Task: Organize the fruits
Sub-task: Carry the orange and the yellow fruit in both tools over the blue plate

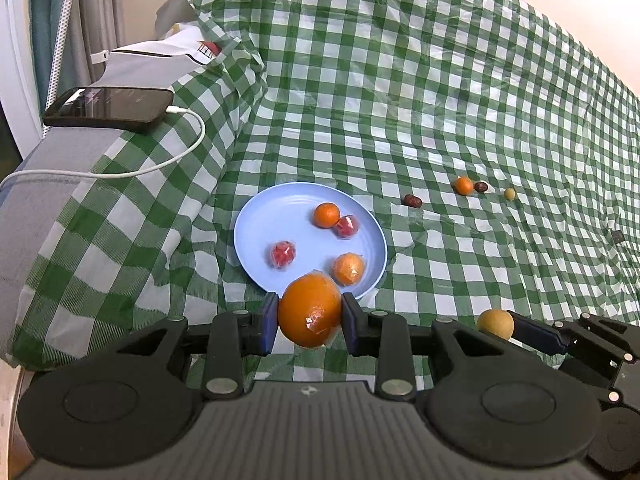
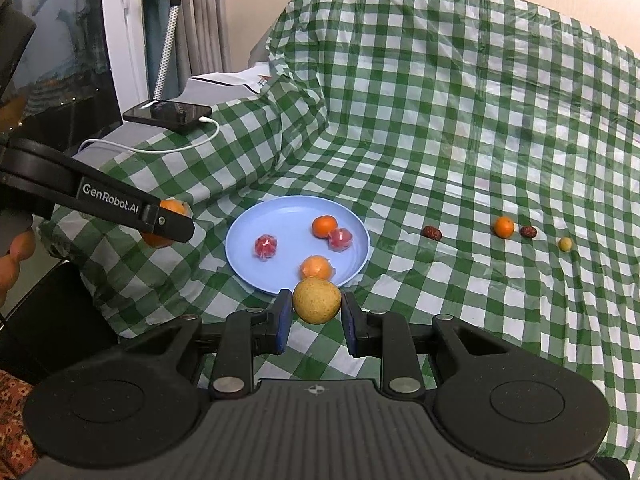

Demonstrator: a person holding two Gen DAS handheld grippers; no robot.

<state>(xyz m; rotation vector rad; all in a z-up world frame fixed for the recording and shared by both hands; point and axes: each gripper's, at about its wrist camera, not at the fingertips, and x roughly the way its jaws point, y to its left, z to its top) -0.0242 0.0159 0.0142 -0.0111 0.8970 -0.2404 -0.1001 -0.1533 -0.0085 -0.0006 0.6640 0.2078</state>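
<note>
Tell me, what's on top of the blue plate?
On the blue plate lie four fruits: a bare tangerine, two wrapped red ones, one wrapped orange, partly hidden by the held yellow fruit.

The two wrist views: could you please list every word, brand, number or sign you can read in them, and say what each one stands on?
"GenRobot.AI": white letters on the black arm of the left gripper, seen in the right wrist view.
A small compass-like emblem, no letters, on each gripper's ribbed housing.
A red printed picture on the white bag behind the phone: too blurred to read.
Nothing else is legible.
</note>
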